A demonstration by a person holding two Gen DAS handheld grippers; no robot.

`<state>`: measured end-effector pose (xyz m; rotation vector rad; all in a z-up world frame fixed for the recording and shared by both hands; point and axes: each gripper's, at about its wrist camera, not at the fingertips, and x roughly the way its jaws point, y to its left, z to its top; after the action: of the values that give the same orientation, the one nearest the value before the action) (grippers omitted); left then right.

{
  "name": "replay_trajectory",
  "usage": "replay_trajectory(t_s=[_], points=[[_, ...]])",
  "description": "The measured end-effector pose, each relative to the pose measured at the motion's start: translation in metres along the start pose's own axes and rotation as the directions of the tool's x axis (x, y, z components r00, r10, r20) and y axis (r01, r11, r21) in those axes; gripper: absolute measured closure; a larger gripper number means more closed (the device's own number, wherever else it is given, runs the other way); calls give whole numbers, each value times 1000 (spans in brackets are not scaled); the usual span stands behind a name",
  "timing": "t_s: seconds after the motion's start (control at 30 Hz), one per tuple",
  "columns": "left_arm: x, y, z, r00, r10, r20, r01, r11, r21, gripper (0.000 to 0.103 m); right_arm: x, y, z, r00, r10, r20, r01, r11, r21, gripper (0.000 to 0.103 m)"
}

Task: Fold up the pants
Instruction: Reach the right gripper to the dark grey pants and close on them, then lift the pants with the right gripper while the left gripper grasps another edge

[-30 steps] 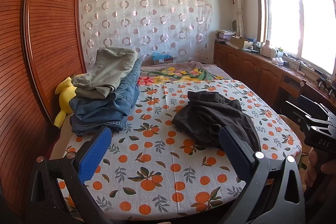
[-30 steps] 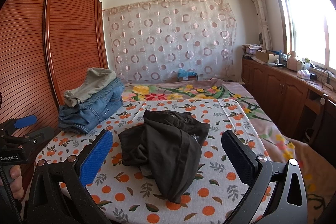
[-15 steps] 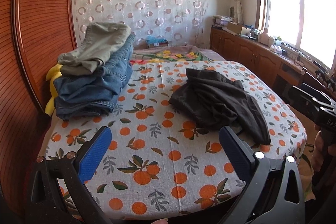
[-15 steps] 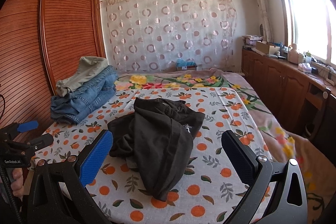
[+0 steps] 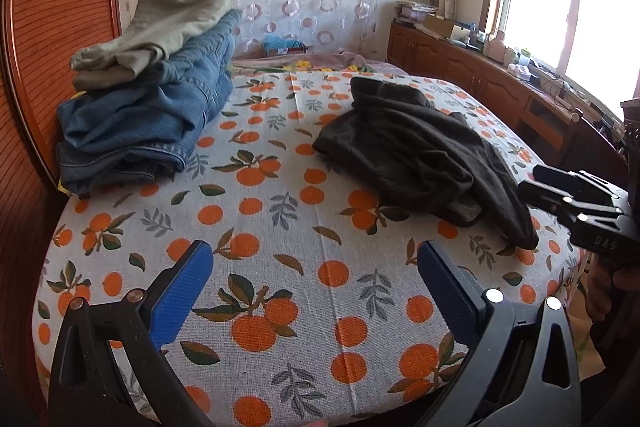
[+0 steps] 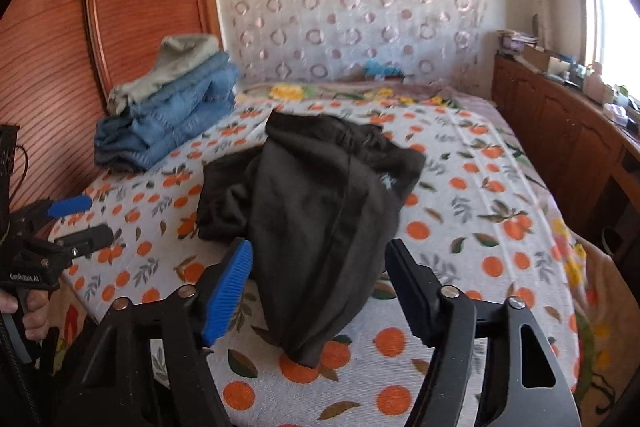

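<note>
Both my tools lower and nearer bed than second ago. My right tool closing, dark pants between its pads, not yet pinched. My left tool spread wide, nothing in it, over bare sheet. Pants crumpled mid-bed, legs and waistband hard to tell apart; right view blurred. One dark pair loose; two folded pairs stacked by wardrobe: jeans, khaki pair on top.
</note>
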<state>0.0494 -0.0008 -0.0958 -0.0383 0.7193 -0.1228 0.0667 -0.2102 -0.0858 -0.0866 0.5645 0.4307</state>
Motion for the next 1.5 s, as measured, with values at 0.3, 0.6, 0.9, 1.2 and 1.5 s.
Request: replay_trajectory(t_s=[0.3, 0.6, 0.9, 1.2, 1.5], points=[[12, 5, -1, 1000, -5, -26, 5, 1000, 2, 1, 21, 5, 2, 993, 3, -122, -13, 997, -80, 93], [11, 7, 0, 1000, -17, -20, 17, 1000, -6, 1, -34, -51, 24, 992, -118, 39, 118, 993, 9, 98], [9, 2, 1, 999, -29, -14, 29, 1000, 3, 1, -67, -119, -1, 958, -286, -4, 283, 947, 150, 98], [17, -16, 11, 999, -48, -14, 49, 997, 57, 1, -76, -106, -1, 973, -230, 11, 226, 962, 155, 76], [24, -51, 26, 993, -118, -18, 120, 984, 134, 1, -85, -139, -27, 965, -260, -17, 258, 947, 191, 66]])
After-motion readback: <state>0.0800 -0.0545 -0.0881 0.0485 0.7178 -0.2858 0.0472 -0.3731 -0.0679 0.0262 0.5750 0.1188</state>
